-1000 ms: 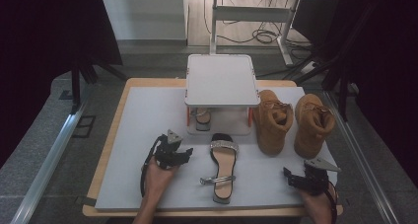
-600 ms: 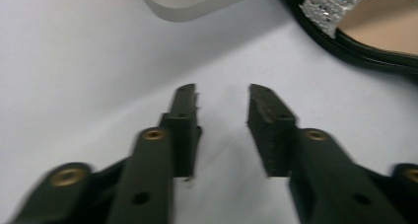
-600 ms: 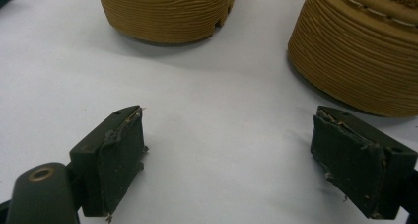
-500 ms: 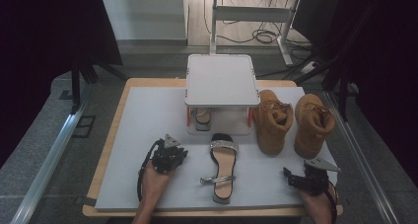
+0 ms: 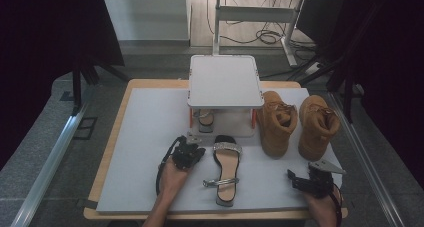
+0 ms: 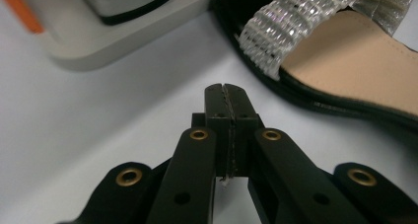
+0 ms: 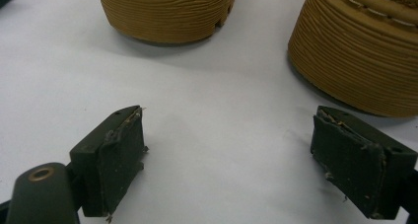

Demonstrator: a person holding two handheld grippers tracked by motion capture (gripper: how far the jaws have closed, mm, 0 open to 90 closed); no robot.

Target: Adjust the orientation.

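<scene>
Left gripper (image 6: 227,93) pinched closed on nothing just beside the sandal (image 6: 340,51), right gripper (image 7: 226,155) wide, empty, bare mat (image 7: 217,86) before the boots (image 7: 167,12).

Each bare-forearmed hand carries a matte black two-jaw gripper. The left gripper (image 6: 227,113) has brass-ringed rivets along its black linkage bars and a looping black cable. The right gripper (image 7: 226,157) has worn, frayed rubber pads (image 7: 121,160) and a grey three-cornered plate (image 5: 326,165).

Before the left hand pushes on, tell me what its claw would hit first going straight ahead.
Probably the base of the small white stand, just left of the sandal. The left claw is shut with nothing in it, its tip over bare mat; depth is hard to judge.
</scene>
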